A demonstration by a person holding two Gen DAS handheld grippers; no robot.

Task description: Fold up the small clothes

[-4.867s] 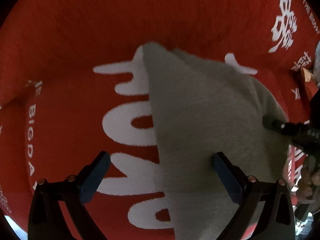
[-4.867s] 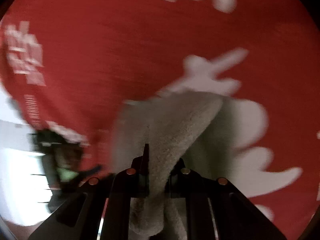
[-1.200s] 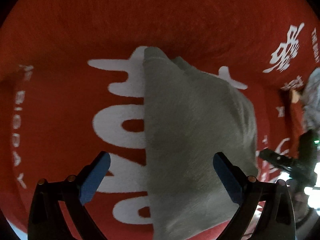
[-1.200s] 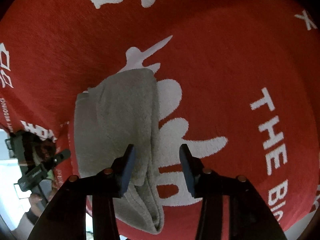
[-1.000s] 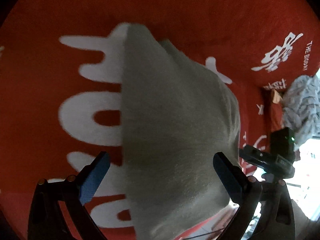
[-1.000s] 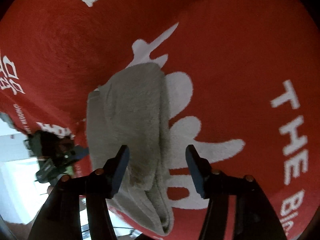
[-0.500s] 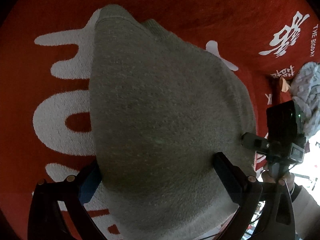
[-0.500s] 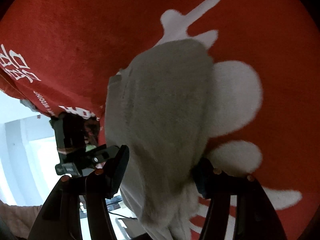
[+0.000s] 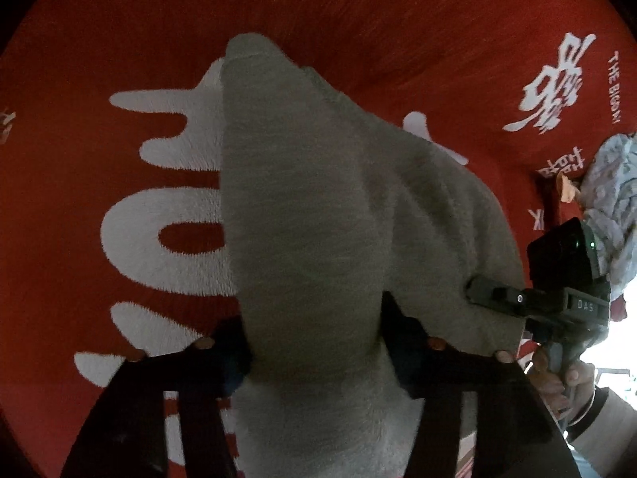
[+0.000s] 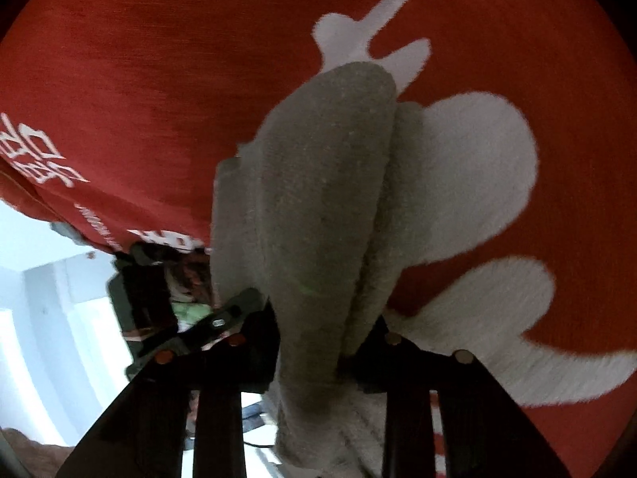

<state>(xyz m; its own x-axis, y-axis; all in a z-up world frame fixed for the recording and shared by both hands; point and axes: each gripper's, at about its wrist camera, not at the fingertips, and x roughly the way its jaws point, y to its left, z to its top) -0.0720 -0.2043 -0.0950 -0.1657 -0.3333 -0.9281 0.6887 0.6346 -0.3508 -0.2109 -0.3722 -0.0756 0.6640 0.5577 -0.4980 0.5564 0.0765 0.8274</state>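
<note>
Grey fleecy garment (image 9: 302, 239) lying folded on a red cloth (image 9: 358, 40) with big white lettering, spread over what seems a table. Bunched at its near end between the jaws of the left gripper (image 9: 314, 342), jaws closing, both pads pressed into the fabric from either side. Same garment (image 10: 330, 207) seen from the other side in the right wrist view, its thick folded edge running up between the jaws of the right gripper (image 10: 330, 342), jaws closing to a narrow gap with the cloth squeezed between them. Two layers of fold visible there, one lapped beside the other. In the left wrist view, right gripper (image 9: 493, 294) touching the garment's far right edge, gripped by a hand (image 9: 557, 374) with a pale sleeve cuff. Crumpled light patterned fabric (image 9: 609, 199) near the right rim, apart from the grey garment. Left gripper (image 10: 223, 318) also showing dark and partly hidden beside the garment in the right wrist view.
</note>
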